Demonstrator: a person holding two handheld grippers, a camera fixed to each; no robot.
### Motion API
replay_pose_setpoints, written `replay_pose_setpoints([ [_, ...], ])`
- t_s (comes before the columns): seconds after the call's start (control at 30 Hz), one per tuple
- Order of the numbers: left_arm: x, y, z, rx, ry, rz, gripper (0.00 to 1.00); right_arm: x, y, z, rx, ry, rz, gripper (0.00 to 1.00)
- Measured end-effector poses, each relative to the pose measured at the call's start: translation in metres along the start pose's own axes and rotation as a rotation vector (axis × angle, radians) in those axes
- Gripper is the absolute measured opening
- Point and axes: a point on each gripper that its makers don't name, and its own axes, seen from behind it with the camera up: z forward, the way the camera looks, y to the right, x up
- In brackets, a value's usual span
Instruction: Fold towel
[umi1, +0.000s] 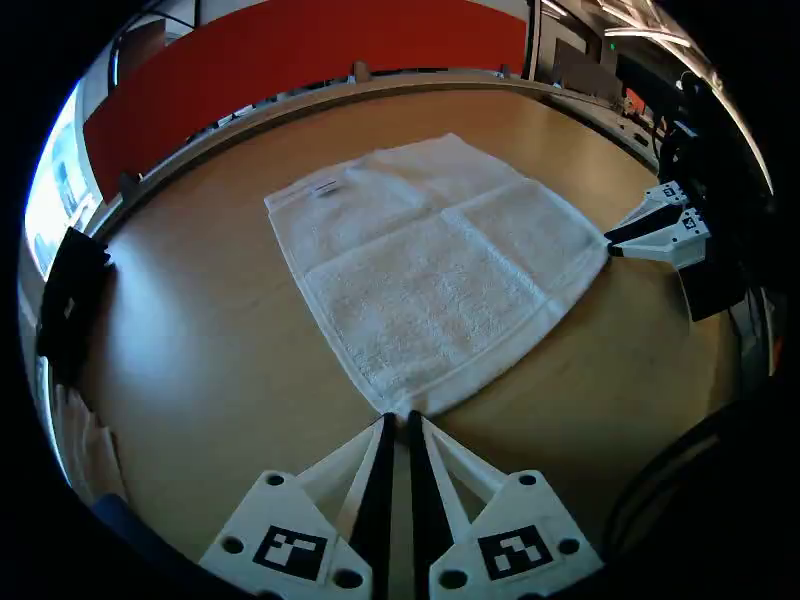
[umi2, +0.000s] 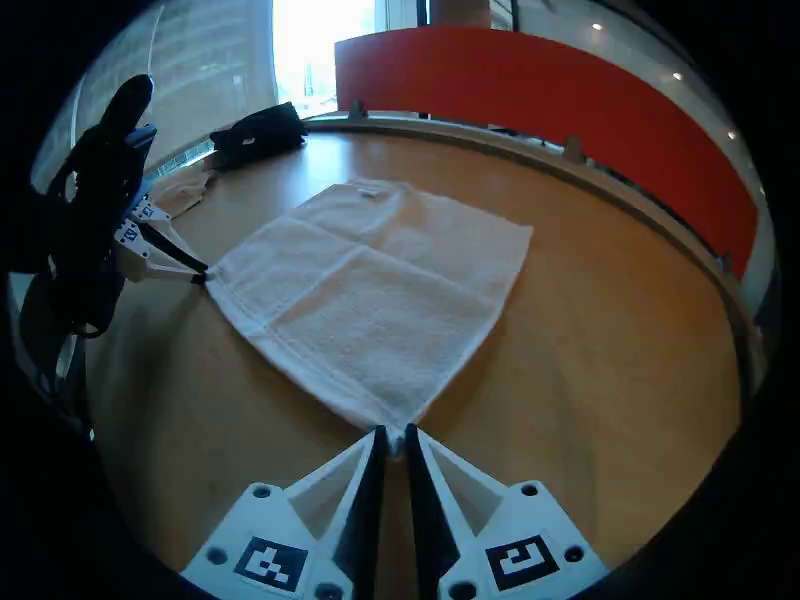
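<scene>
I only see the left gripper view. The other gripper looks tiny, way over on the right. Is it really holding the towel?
Observer: Yes. The right gripper view shows the right gripper up close, fingers closed on a corner of the towel.
Operator: Who's holding my gripper?
Observer: A hand in what looks like a dark glove holds the left gripper, at the left of that view.
Operator: Is my corner up in the air?
Observer: No. From the side, it sits low on the wooden table, and the towel lies flat.

Office, wooden desk (umi1: 200, 330), red divider panel (umi1: 300, 50)
</scene>
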Motion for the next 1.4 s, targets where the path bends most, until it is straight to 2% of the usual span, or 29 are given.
replay_pose_setpoints([
  [0.3,0.0,0.007,-0.004,-0.021,0.005,-0.029,0.1,0.003,0.001,-0.005,-0.008,0.003,-0.005,0.12],
  [0.7,0.003,0.016,-0.02,-0.038,0.014,-0.063,0.1,0.016,-0.002,-0.024,-0.012,0.035,0.001,0.11],
  [1.07,0.006,0.024,-0.046,-0.053,0.011,-0.089,0.1,0.03,-0.016,-0.054,-0.005,0.059,-0.011,0.11],
  [1.4,0.005,0.04,-0.077,-0.084,0.006,-0.132,0.1,0.043,-0.029,-0.086,0.005,0.08,0.008,0.11],
])
